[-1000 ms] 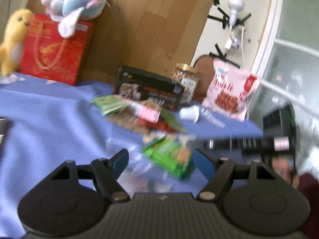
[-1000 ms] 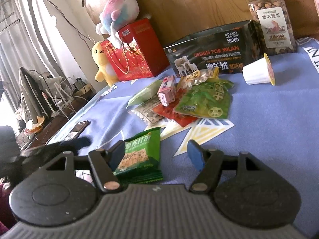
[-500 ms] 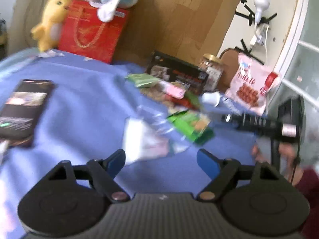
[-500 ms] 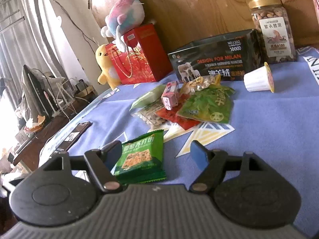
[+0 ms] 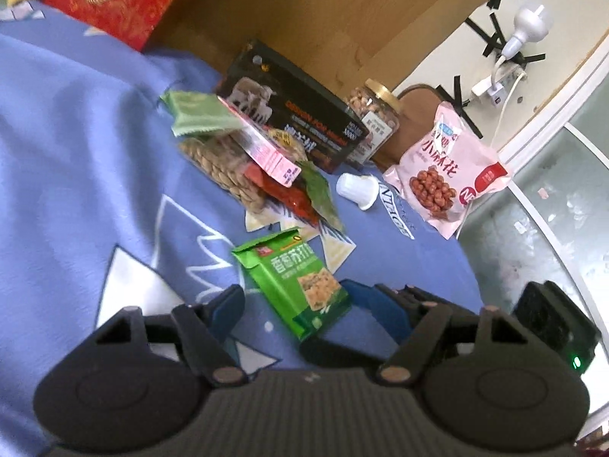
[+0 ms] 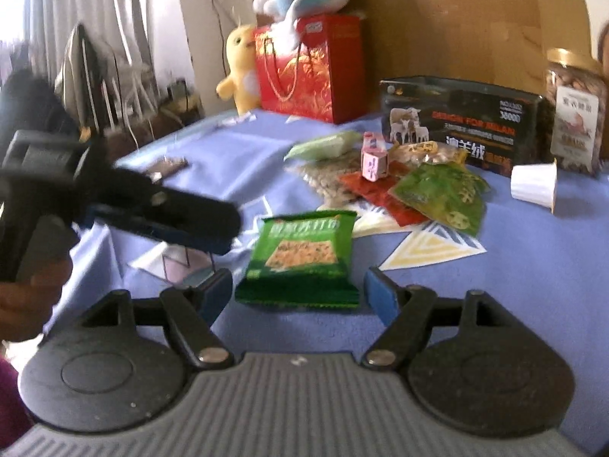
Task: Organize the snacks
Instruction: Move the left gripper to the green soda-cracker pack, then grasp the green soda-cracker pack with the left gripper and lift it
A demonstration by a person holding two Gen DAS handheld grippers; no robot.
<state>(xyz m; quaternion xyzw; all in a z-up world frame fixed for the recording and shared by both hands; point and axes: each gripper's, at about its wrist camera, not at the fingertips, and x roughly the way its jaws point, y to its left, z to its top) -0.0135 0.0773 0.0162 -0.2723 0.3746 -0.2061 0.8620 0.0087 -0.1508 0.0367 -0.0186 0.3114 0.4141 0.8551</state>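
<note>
We hold both tongs over the blue-covered desk [image 5: 76,144], each aimed at the green cracker packet [image 5: 295,282], which lies flat on the cloth. Left tongs [image 5: 295,306]: jaws apart and closing, packet's near end between the blue pads, no pad pressing on it that we can see. Right tongs [image 6: 298,297]: jaws spread wide, packet just ahead of the gap, untouched. Behind it sits the snack pile [image 6: 384,182] of small bags with a pink carton [image 6: 373,158] on top; a white cup [image 6: 533,184] lies on its side near the black box [image 6: 456,129] and the nut jar [image 6: 574,114]
</note>
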